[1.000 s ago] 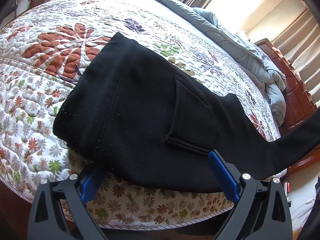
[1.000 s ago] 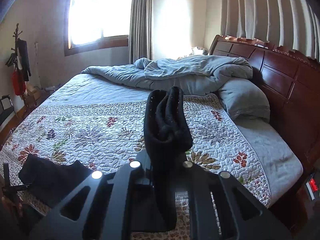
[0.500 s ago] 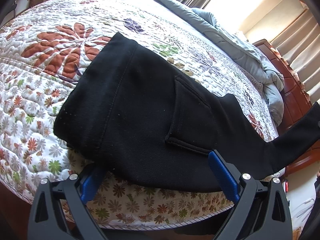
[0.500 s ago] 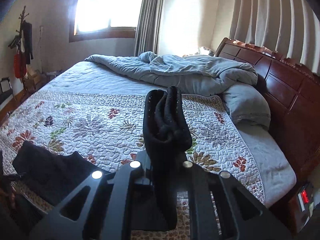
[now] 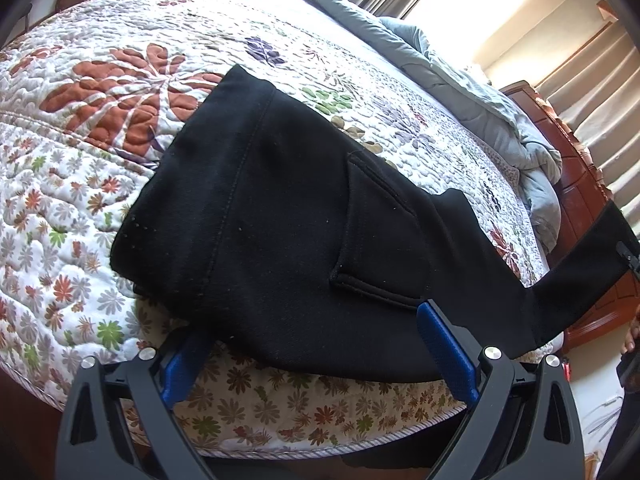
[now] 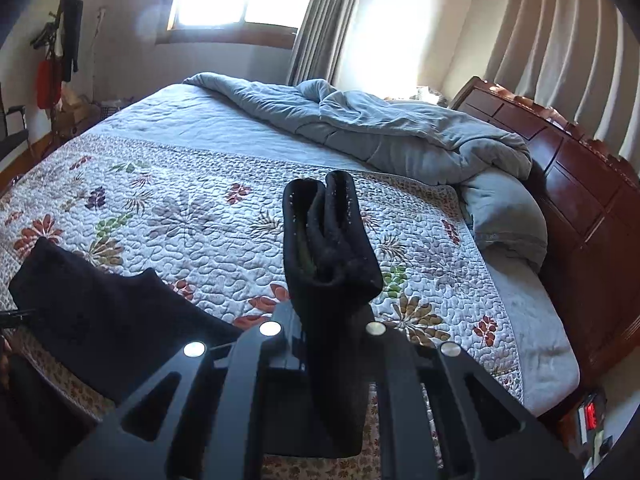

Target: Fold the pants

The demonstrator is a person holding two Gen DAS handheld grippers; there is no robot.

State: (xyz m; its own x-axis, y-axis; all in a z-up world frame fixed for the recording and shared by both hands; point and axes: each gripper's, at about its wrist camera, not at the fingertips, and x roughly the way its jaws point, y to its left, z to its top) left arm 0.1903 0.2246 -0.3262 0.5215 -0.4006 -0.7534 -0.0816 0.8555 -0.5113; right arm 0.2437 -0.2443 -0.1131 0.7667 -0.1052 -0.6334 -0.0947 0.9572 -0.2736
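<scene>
Black pants (image 5: pixel 280 232) lie with the waist and back pocket on the floral quilt at the bed's near edge. My left gripper (image 5: pixel 316 356) is open, its blue pads either side of the pants' lower edge, not closed on it. The pant legs stretch right and up off the bed (image 5: pixel 580 280) to my right gripper. In the right wrist view my right gripper (image 6: pixel 324 320) is shut on the bunched pant leg ends (image 6: pixel 328 236), held above the bed. The waist part (image 6: pixel 100 312) lies at lower left.
The quilted bed (image 6: pixel 200 208) carries a crumpled grey duvet (image 6: pixel 380 136) and a pillow (image 6: pixel 504 220) by the dark wooden headboard (image 6: pixel 580 184). Curtains and a bright window stand behind. A coat rack (image 6: pixel 60 40) is at far left.
My right gripper has carried the leg ends higher and to the right, and its view has swung right. The waist and my left gripper have stayed put.
</scene>
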